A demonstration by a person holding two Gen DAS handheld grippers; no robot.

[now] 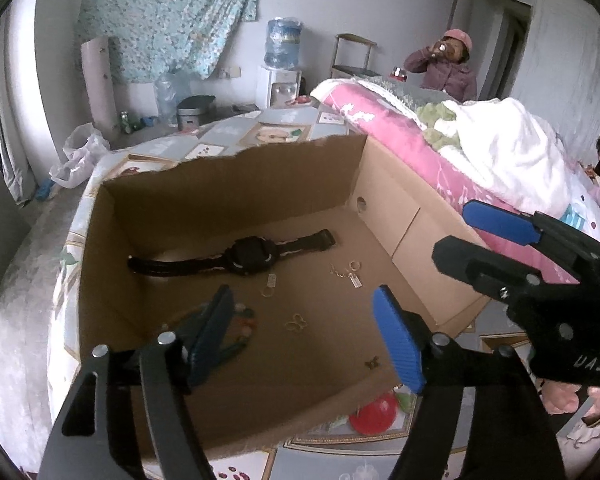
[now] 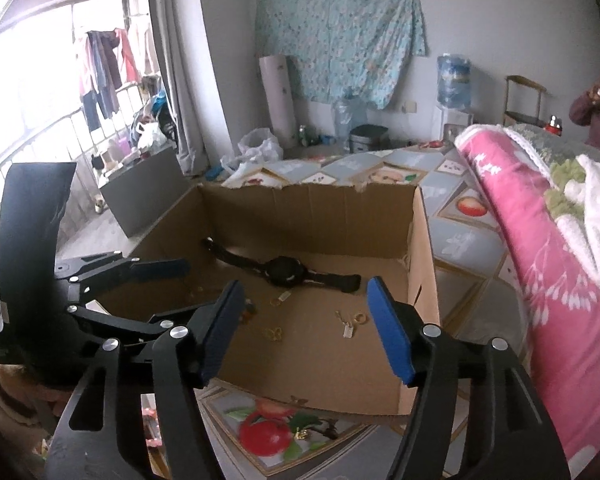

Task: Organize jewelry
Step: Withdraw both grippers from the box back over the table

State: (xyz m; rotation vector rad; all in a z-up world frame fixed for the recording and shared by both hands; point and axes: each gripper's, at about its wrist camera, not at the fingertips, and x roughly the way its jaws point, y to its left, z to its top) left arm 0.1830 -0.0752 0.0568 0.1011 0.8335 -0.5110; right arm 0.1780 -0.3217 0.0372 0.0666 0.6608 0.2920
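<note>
I hold both the left gripper (image 1: 304, 340) and right gripper (image 2: 308, 330) with fingers spread and empty above the open brown cardboard box (image 2: 312, 204), where the black wristwatch (image 2: 284, 272) and small gold trinkets (image 2: 350, 322) lie on its floor.

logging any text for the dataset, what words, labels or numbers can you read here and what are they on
"UAS": white letters on the black body of the right tongs, left wrist view; cut off at the frame edge, so likely partial.
Watch face: no readable digits.
Small tags on the jewelry in the cardboard box: too small to read.
</note>
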